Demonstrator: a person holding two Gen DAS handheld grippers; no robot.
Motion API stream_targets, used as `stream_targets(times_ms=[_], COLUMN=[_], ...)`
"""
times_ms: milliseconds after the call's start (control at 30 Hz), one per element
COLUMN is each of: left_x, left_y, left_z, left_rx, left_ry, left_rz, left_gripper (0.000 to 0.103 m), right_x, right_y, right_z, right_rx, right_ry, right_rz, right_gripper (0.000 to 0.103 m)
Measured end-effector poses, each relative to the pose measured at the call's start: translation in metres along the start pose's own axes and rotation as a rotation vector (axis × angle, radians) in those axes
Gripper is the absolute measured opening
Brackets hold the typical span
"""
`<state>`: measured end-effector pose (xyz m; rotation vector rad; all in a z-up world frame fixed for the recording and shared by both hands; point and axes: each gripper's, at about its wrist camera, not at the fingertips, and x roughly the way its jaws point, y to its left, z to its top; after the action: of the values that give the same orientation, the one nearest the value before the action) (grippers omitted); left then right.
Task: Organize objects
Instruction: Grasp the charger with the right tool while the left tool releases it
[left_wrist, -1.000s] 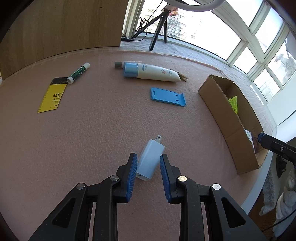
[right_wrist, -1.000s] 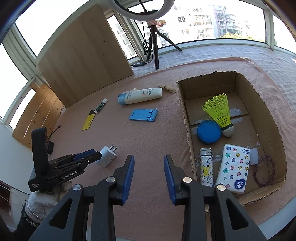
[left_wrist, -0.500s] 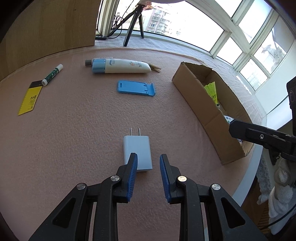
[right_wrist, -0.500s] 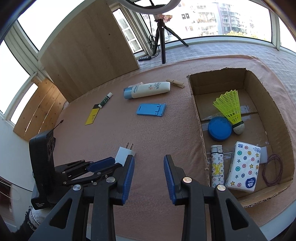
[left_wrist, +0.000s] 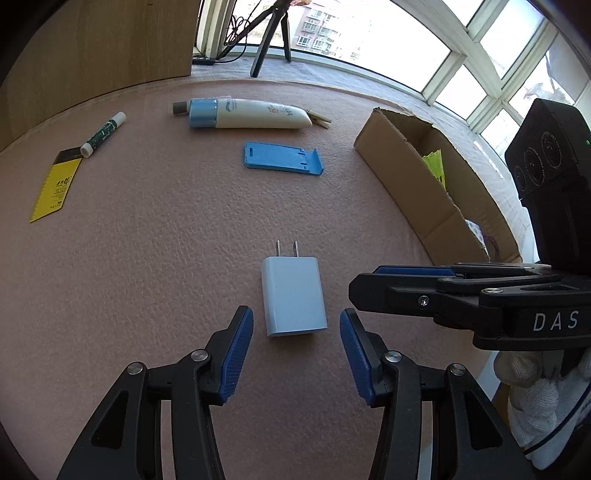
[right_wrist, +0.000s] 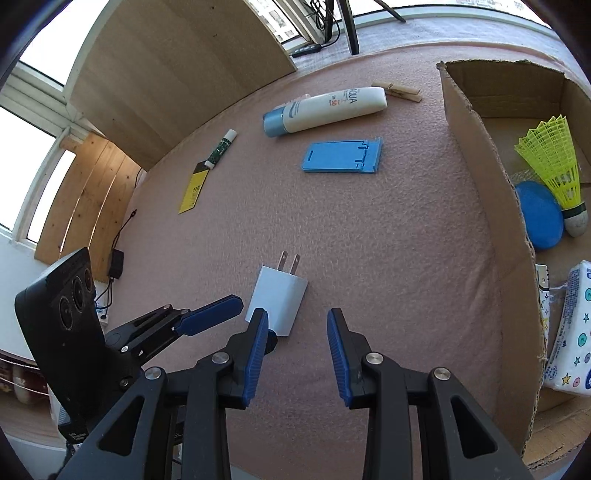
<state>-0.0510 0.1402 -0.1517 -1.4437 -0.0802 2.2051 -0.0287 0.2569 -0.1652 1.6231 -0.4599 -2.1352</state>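
The left gripper (left_wrist: 296, 360) is opening around the flat-lying charger (left_wrist: 293, 297), pads clear of it; the right gripper (right_wrist: 295, 352) hovers alongside, narrowly parted and empty, probably to take it toward the box (right_wrist: 480, 155).

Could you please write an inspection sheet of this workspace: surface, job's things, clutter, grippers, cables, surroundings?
Surface: pink textured mat, no spills seen.
Job's things: white charger flat on the mat, prongs pointing away; sunscreen tube, blue phone stand, clothespin, glue stick and yellow card loose; cardboard box holds shuttlecock, blue disc, tissue pack.
Clutter: nothing seen.
Grippers: left gripper opening, charger between its pads, untouched; right gripper open, empty, beside the charger.
Cables: black cable and adapter off the mat's edge; cables by the tripod.
Surroundings: windows, wooden board.
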Motion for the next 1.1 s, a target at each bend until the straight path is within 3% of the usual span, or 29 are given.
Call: stream_targets(times_ms=[333, 567, 900, 1100], left_x=[0.007, 0.009, 0.002, -0.012], left_y=[-0.001, -0.003, -0.013, -0.037], left_z=[0.001, 0.001, 0.002, 0.01], left_rx=[0.0, 0.0, 0.012, 0.066], left_ry=[0.01, 0.014, -0.008, -0.045], left_rz=[-0.03, -0.033, -0.032, -0.052], left_gripper=[0.052, 0.042, 0.041, 0.041], right_x=[0.035, 0.043, 0.032, 0.001], right_y=[0.0, 0.003, 0.002, 0.0], right_z=[0.014, 0.015, 0.014, 0.012], right_rx=[0.021, 0.007, -0.008, -0.019], right_ry=[0.082, 0.113, 0.086, 0.023], right_rz=[0.041, 0.057, 0.059, 0.051], right_gripper=[0.032, 0.032, 0.029, 0.029])
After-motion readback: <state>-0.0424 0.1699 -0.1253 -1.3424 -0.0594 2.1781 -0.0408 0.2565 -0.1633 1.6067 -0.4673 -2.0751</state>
